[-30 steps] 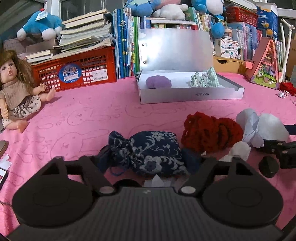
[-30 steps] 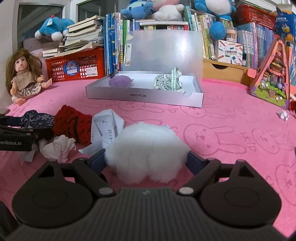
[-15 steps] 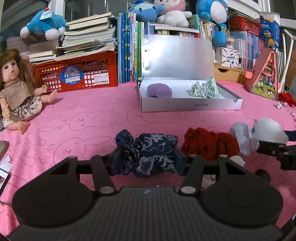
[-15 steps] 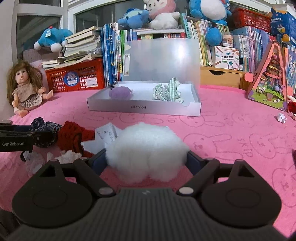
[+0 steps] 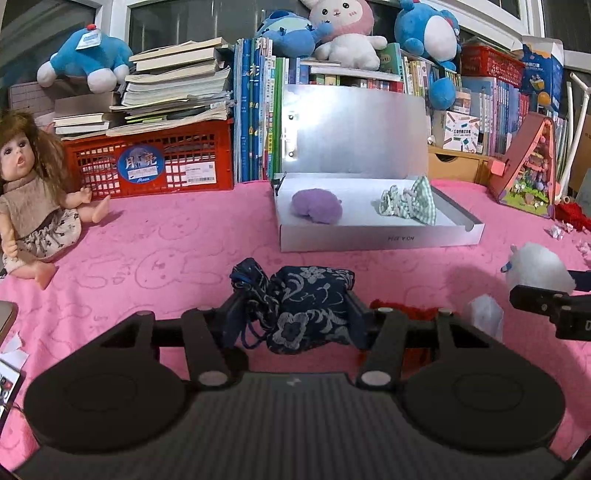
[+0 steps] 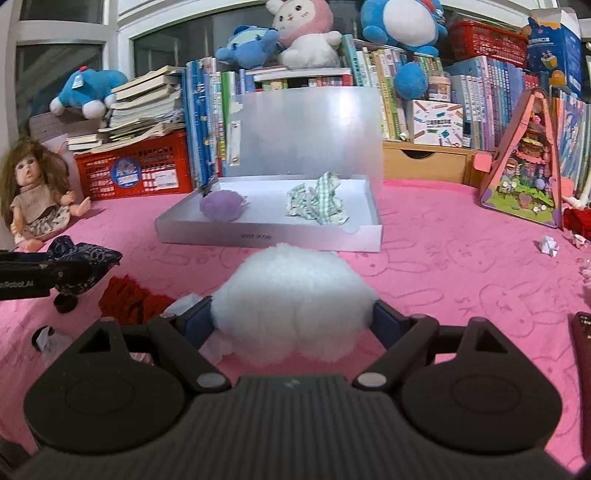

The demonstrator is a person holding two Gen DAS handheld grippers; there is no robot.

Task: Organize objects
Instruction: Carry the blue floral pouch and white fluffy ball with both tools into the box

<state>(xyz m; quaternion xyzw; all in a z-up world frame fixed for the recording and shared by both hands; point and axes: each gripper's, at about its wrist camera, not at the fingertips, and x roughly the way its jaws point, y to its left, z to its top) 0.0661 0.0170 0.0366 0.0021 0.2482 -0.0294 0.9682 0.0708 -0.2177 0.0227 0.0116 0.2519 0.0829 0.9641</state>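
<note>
Over pink cloth (image 5: 155, 251) | left tool (image 5: 291, 314) clamps floral fabric pouch (image 5: 306, 306) | right tool (image 6: 291, 317) clamps fluffy white ball (image 6: 291, 295)

open pink cloth (image 5: 177, 236) before the box (image 5: 380, 238) – nothing between.

Pink bunny-print tablecloth (image 5: 155, 251) before crammed bookshelves (image 6: 406, 74), a wooden drawer unit (image 6: 424, 164) and dark windows (image 6: 59, 62)

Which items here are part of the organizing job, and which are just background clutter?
In play: blue floral pouch in left tongs; white fluff ball in right tongs; open white box; red yarn.
Background: doll; red crate; plush toys; books.
</note>
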